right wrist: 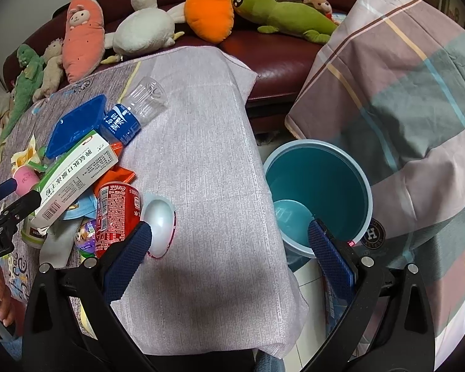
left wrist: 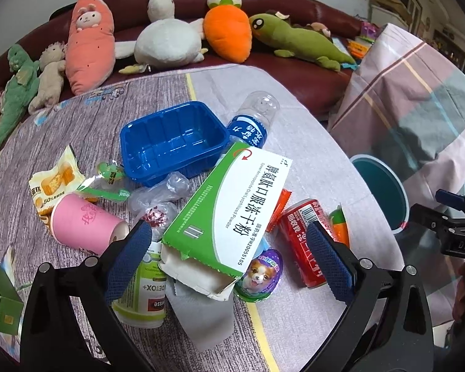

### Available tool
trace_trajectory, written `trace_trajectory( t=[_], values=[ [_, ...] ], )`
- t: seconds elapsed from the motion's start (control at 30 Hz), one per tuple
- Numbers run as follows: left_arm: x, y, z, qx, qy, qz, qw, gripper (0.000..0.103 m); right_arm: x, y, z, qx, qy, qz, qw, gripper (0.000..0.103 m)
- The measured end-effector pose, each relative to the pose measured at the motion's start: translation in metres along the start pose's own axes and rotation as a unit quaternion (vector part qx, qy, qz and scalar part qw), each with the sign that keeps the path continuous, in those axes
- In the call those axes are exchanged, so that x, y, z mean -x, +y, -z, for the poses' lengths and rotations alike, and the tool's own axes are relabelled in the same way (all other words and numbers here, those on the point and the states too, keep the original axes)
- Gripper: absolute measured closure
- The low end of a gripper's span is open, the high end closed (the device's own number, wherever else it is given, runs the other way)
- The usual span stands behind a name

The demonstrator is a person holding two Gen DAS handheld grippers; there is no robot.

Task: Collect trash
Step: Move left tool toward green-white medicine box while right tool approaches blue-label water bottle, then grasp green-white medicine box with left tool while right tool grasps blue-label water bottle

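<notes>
- The left gripper [left wrist: 229,257] has its jaws spread wide and grips nothing; between its blue padded fingers [left wrist: 128,257] lies the torn open end of a green-and-white medicine box [left wrist: 229,210].
- Under that box end sit a grey paper sheet [left wrist: 207,316], a green-labelled supplement bottle [left wrist: 142,294] on its side, and a foil lid with a puppy picture [left wrist: 260,274].
- Just beside the right finger of this gripper lies a red cola can [left wrist: 303,241]; near the left finger, a pink paper cup [left wrist: 83,223] on its side.
- Farther out: crumpled clear plastic [left wrist: 161,192], a cake wrapper [left wrist: 54,183], a blue plastic tray [left wrist: 173,141] and a clear water bottle [left wrist: 254,117] touching the tray's corner.
- The right gripper [right wrist: 229,245] is likewise wide open and empty, above bare tablecloth [right wrist: 207,142]; a white egg-shaped shell [right wrist: 159,228] touches its left finger.
- A teal trash bin [right wrist: 319,192] stands on the floor just beside the table's edge, below the right gripper's right finger.
</notes>
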State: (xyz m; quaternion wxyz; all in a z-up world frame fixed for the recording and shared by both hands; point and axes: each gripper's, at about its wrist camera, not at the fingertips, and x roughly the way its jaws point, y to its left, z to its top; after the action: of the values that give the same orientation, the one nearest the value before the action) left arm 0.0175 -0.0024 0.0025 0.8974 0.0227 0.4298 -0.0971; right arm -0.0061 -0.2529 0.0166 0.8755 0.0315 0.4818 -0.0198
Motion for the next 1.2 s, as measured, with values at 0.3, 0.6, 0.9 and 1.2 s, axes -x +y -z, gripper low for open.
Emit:
trace_trajectory(
  t=[0.3,0.6,0.9,1.2],
  values=[
    [0.004,0.0,0.002,-0.004,-0.008,0.006,0.9999,0.003,0.001,0.0,0.0,-0.002,0.0,-0.004,1.0,0.006],
    [0.001,-0.002,0.001,-0.019,0.001,0.013,0.9997,0.003,-0.004,-0.002,-0.002,-0.02,0.015,-0.017,1.0,0.006],
    [-0.003,-0.006,-0.004,-0.04,0.0,0.025,0.9989,0.003,-0.007,-0.003,-0.005,-0.024,0.019,-0.006,1.0,0.006],
    [-0.012,0.004,-0.013,-0.056,0.015,0.046,0.9972,0.003,-0.008,-0.001,-0.012,-0.033,0.023,-0.003,0.999,0.006]
  ],
)
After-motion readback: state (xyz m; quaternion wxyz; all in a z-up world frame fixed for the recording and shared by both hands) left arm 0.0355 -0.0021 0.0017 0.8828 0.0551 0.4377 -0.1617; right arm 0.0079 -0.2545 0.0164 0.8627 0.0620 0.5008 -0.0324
